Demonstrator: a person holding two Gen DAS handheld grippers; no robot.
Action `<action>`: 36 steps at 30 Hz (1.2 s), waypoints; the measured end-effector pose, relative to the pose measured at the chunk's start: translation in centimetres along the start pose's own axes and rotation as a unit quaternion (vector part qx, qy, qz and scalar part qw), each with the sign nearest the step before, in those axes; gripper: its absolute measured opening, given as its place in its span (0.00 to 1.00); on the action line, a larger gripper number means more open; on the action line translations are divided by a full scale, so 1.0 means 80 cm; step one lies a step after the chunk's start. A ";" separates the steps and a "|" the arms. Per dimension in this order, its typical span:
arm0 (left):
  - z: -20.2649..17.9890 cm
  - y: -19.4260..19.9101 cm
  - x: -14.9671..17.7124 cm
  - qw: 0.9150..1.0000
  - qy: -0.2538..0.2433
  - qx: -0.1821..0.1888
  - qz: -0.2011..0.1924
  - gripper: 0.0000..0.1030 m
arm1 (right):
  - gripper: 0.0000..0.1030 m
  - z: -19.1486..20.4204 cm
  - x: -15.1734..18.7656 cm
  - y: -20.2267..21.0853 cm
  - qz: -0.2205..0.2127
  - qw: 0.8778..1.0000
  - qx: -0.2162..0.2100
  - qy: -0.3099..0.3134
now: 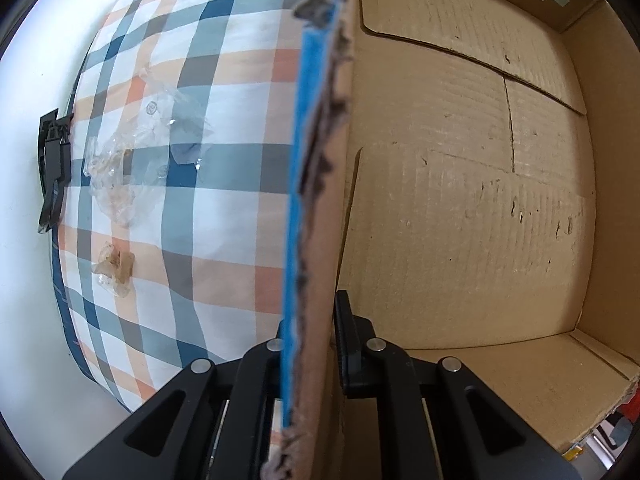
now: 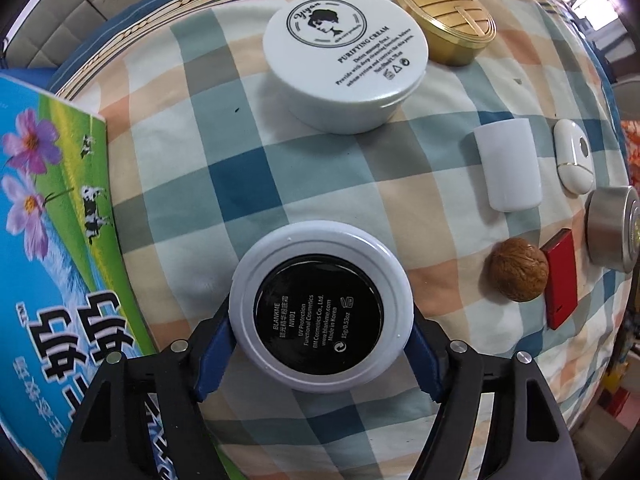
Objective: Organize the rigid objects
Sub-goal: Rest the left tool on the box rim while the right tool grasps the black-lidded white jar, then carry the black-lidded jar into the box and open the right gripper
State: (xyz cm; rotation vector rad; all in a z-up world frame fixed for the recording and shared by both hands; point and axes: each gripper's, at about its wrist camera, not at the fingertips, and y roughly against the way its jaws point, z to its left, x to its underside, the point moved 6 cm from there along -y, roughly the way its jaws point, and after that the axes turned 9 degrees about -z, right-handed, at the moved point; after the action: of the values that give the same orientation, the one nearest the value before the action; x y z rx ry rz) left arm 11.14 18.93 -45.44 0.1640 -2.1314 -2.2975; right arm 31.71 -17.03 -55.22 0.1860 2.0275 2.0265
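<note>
Checked cloth (image 2: 248,168) covers a soft, cushion-like surface where the loose items are laid out, w/ a cardboard box (image 1: 460,200) set at its edge. The box wall is pinched by the left gripper (image 1: 308,360), jaws shut tight on the torn cardboard edge w/ blue print outside; prob. held so the box is kept steady and upright for loading. Its inside is seen bare.

The right gripper (image 2: 320,356) is pointed down over a round white compact (image 2: 320,308), black label side up. Blue pads (image 2: 214,354) are seen against both sides of it, jaws about half-spread because the compact is wide. Whether it is firmly gripped yet can't be told for sure; contact looks made.

Other items are left waiting further off: a big white cream jar (image 2: 346,56), gold lid (image 2: 446,20), white cap (image 2: 510,164), small white case (image 2: 574,156), walnut (image 2: 518,270), red block (image 2: 560,278), metal tin (image 2: 612,228). The compact is judged next for the box.
</note>
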 end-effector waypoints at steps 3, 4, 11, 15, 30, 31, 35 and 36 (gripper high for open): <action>-0.002 0.004 -0.001 1.000 -0.007 -0.004 -0.003 0.06 | 0.75 -0.007 0.017 0.017 -0.008 1.000 0.002 0.008; -0.002 0.004 -0.001 1.000 -0.008 -0.004 -0.004 0.06 | 0.75 -0.007 0.021 0.026 -0.014 1.000 0.002 0.010; -0.003 0.011 -0.002 1.000 -0.015 0.006 -0.007 0.05 | 0.75 -0.002 0.028 0.103 -0.058 0.998 -0.019 0.021; -0.002 0.013 -0.004 1.000 -0.017 0.010 -0.007 0.04 | 0.75 0.008 0.035 0.167 -0.091 0.995 -0.042 0.025; -0.003 0.014 -0.004 1.000 -0.022 0.008 -0.007 0.04 | 0.75 0.109 0.028 0.244 -0.139 0.979 -0.109 0.098; -0.004 0.013 -0.004 1.000 -0.022 0.008 -0.007 0.04 | 0.75 0.118 0.026 0.242 -0.140 0.979 -0.107 0.102; -0.004 0.012 -0.004 1.000 -0.020 0.008 -0.006 0.04 | 0.75 0.148 0.020 0.227 -0.131 0.979 -0.108 0.114; -0.004 0.012 -0.005 1.000 -0.020 0.008 -0.006 0.04 | 0.75 0.156 0.016 0.220 -0.131 0.979 -0.105 0.119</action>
State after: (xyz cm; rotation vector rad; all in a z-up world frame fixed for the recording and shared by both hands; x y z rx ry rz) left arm 11.47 18.54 -44.49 0.1332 -2.1738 -2.3092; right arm 32.20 -4.40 -37.69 -0.3627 1.8298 2.1527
